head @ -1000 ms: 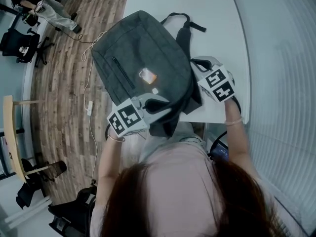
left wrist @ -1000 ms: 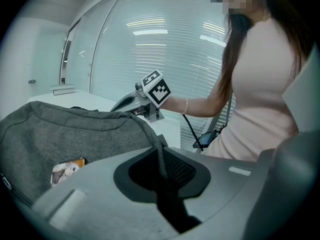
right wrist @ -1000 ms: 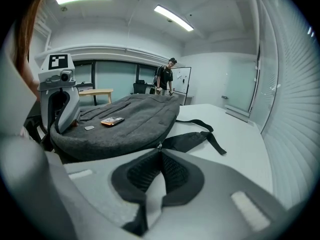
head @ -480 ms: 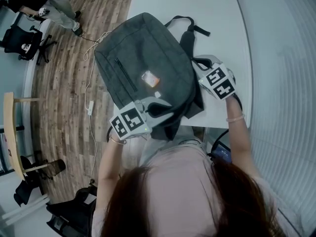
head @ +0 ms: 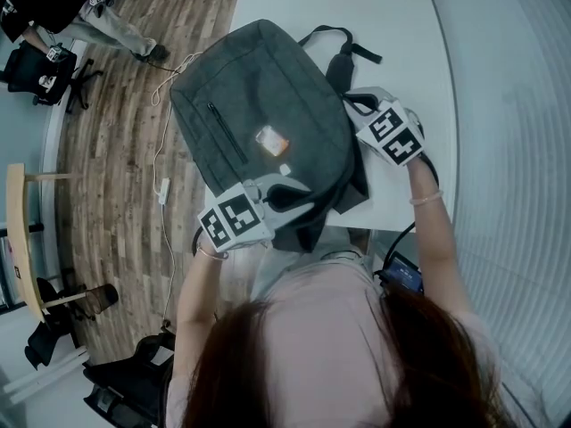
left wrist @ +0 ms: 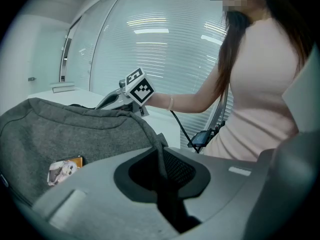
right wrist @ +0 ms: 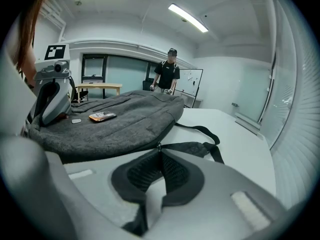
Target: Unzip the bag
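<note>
The grey bag (head: 268, 114) lies on the table (head: 393, 16), hanging over its left and near edges; the far part stays free. The left hand-held gripper (head: 294, 194) is nearly closed and pinches the bag's near corner. The right hand-held gripper (head: 357, 105) is closed on the zipper pull (right wrist: 159, 145).

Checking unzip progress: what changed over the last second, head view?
The right gripper, shut on the zipper pull, moved a little way along the bag's side, away from the person. Nothing was newly grasped or released. The left gripper stayed clamped on the bag's near corner, and the bag stayed put.
</note>
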Demonstrator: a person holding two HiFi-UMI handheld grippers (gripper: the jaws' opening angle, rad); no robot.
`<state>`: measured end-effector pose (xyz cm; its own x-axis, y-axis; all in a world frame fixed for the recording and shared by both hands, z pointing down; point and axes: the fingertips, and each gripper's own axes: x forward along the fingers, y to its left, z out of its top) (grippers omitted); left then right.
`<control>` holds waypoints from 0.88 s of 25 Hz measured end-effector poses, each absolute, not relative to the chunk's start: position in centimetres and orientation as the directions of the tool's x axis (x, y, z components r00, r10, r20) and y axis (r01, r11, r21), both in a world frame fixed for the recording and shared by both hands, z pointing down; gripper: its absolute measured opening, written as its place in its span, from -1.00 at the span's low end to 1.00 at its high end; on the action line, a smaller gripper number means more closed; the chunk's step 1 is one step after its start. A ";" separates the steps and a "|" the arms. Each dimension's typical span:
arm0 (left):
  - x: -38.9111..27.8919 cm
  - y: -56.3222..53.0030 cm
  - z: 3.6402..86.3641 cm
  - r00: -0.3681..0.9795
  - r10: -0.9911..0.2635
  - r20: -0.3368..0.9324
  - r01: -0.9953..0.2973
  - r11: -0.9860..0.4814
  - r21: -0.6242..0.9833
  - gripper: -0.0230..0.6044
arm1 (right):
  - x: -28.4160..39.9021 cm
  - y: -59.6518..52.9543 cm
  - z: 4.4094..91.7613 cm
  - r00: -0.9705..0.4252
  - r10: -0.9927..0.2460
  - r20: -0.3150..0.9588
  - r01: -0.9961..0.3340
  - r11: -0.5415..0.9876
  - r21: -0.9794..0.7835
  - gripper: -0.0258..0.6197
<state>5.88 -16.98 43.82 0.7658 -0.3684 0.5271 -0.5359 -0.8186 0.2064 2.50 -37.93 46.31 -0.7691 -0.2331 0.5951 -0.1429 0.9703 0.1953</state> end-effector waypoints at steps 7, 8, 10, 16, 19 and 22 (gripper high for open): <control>6.0 -17.1 44.0 0.768 -0.367 0.525 -0.535 -0.819 0.209 -0.78 | 1.7 -38.6 46.6 -0.781 -0.211 0.588 -0.111 0.973 0.202 -0.88; 6.0 -17.1 44.0 0.768 -0.365 0.526 -0.533 -0.819 0.211 -0.78 | 1.6 -38.7 46.5 -0.782 -0.206 0.588 -0.106 0.974 0.201 -0.88; 6.0 -17.1 44.1 0.770 -0.362 0.525 -0.531 -0.820 0.214 -0.78 | 1.3 -38.8 46.6 -0.786 -0.198 0.586 -0.096 0.975 0.201 -0.88; 6.1 -17.1 44.1 0.772 -0.361 0.523 -0.528 -0.823 0.211 -0.78 | 0.5 -39.3 46.4 -0.798 -0.180 0.575 -0.073 0.976 0.204 -0.88; 6.2 -17.2 43.8 0.772 -0.363 0.522 -0.527 -0.825 0.204 -0.79 | 0.2 -39.5 46.3 -0.803 -0.170 0.571 -0.065 0.978 0.201 -0.88; 6.3 -17.3 43.7 0.770 -0.366 0.523 -0.527 -0.826 0.199 -0.79 | -0.1 -39.7 46.2 -0.806 -0.163 0.570 -0.058 0.979 0.197 -0.87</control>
